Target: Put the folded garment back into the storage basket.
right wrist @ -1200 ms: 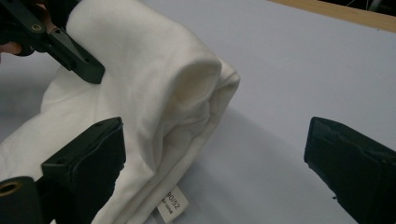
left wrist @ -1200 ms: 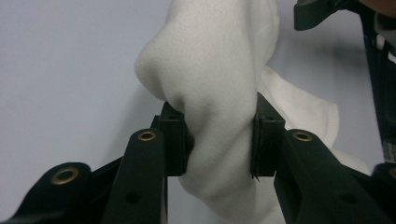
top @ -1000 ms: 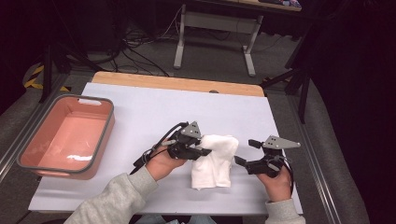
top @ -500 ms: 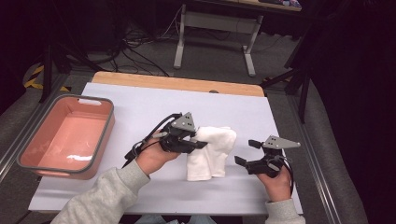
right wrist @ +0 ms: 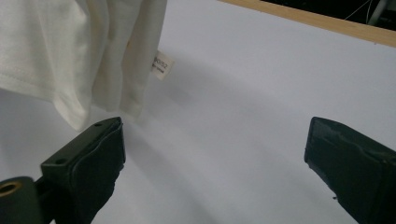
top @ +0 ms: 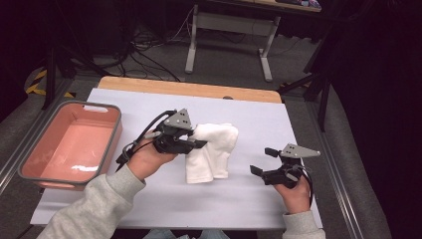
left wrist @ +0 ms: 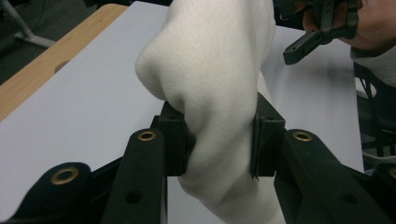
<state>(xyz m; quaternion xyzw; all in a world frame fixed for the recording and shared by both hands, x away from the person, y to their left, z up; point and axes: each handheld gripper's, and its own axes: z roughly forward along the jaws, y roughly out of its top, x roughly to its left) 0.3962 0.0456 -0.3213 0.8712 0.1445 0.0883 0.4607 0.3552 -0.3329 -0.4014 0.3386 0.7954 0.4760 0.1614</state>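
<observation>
**Cloth lifted in your left tongs, right tongs waiting**

Since the earlier frame your left gripper (top: pixel 199 144) has carried the white cloth (top: pixel 211 154) up and toward the pink tub (top: pixel 30 167), so it now hangs from that grip with its lower end on the table sheet (top: pixel 298 114). Your jaws are clamped on a bunched fold, which keeps the layers together. Your right gripper (top: pixel 264 162) stands wide apart and empty, just beside the cloth's hem and label (right wrist: pixel 162 65), likely ready to catch the loose end.
</observation>
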